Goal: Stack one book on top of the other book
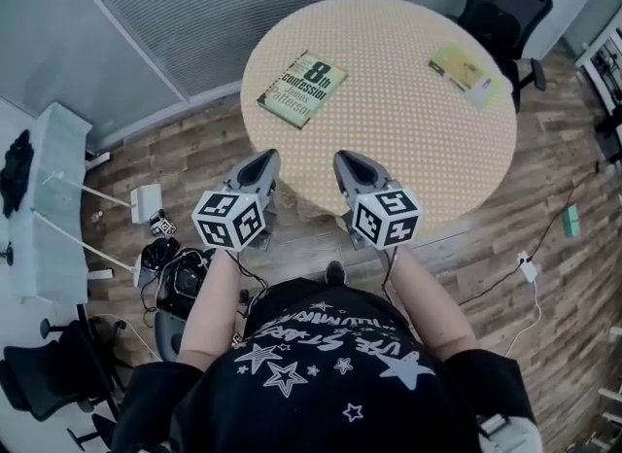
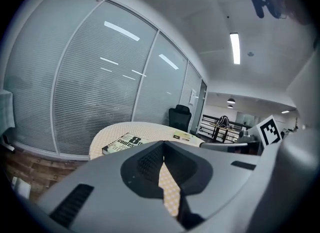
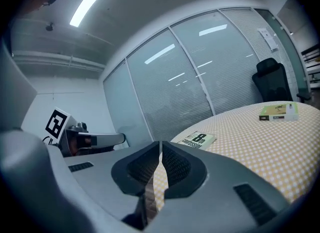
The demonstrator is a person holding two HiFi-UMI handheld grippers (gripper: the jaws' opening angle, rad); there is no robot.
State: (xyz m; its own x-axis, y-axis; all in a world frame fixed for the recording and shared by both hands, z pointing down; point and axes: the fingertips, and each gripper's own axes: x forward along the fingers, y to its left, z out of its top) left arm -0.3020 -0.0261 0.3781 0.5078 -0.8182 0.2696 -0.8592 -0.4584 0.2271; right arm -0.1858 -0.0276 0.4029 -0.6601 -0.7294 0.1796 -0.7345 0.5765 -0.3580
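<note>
Green-and-white paperback book [image 1: 302, 88]: lying flat, long axis slanting up-right, ahead of left gripper [image 1: 263, 156] (it and right gripper [image 1: 348, 157] are clenching nothing).

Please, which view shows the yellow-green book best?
The head view: the yellow-green book lies whole, seen from above. The right gripper view shows it small, obliquely; the left gripper view, a tiny sliver.

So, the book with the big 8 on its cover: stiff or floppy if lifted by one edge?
It looks like a thin paperback, so it would probably sag slightly. Lying flat on the table, it should slide rather than tip if pushed; its low edge may resist gripping.
</note>
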